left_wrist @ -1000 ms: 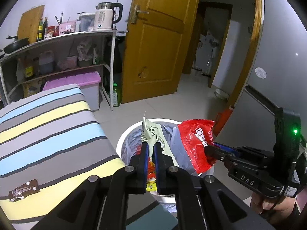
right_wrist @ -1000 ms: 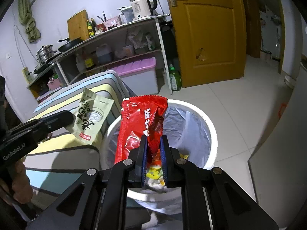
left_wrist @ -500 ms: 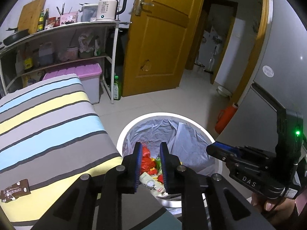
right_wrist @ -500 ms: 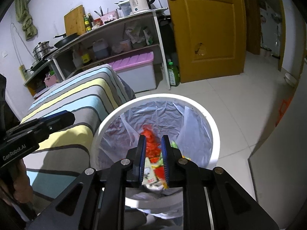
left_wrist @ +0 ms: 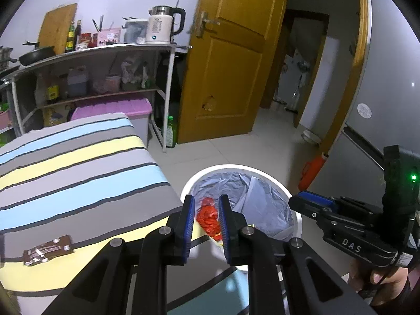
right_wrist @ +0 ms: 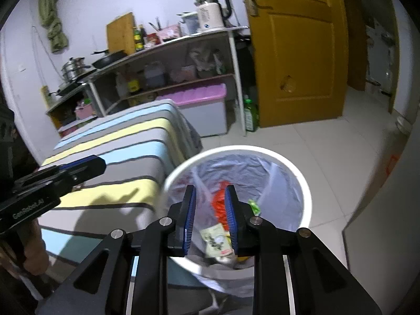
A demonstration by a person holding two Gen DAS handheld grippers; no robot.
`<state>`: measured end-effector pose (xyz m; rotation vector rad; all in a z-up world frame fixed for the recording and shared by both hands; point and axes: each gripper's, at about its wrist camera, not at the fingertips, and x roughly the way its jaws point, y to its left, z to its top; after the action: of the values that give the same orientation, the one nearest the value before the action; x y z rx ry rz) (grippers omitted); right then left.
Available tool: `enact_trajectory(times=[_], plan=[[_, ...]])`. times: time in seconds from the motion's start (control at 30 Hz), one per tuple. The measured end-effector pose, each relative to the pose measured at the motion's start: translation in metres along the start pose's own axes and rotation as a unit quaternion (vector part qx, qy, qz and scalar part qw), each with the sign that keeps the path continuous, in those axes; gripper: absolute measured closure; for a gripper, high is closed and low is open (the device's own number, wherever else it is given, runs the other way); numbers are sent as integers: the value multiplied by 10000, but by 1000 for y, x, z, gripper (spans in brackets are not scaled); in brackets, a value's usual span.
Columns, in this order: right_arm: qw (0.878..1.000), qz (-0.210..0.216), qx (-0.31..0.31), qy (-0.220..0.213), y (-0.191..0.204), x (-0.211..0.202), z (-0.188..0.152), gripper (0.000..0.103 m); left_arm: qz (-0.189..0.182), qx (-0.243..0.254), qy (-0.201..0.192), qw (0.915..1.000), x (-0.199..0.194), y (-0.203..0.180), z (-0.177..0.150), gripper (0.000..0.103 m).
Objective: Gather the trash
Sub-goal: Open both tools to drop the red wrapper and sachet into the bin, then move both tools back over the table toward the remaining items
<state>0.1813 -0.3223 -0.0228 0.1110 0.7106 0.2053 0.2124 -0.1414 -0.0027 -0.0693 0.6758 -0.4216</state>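
A white trash bin [left_wrist: 295,211] with a clear liner stands on the floor beside the striped table [left_wrist: 78,173]. Inside lie a red wrapper [left_wrist: 207,214] and, in the right wrist view, a pale green packet [right_wrist: 216,242] beside the red wrapper [right_wrist: 220,204]. My left gripper [left_wrist: 206,210] is open and empty over the bin's near-left rim. My right gripper [right_wrist: 210,204] is open and empty above the bin [right_wrist: 305,191]. A brown wrapper [left_wrist: 48,249] lies on the table's yellow stripe at left.
A shelf rack [left_wrist: 168,86] with a kettle [left_wrist: 161,29], bottles and a purple-lidded box [left_wrist: 118,106] stands behind the table. A yellow door [left_wrist: 228,60] is open behind the bin. A grey fridge [left_wrist: 388,99] stands at right.
A second ago each gripper held a wrapper over the bin. Both opened and the red and green wrappers dropped into it. Both grippers have since opened wider and shifted slightly toward the table.
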Motion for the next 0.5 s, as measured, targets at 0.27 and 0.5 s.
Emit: enact_trajectory(times=[0.27, 0.5], plan=[[9992, 296, -240, -151, 31, -18, 2, 71, 252, -152, -226, 9993, -44, 19, -9, 85], [9973, 504, -490, -218, 61, -29, 1, 71, 434, -292, -385, 9979, -78, 36, -20, 85]])
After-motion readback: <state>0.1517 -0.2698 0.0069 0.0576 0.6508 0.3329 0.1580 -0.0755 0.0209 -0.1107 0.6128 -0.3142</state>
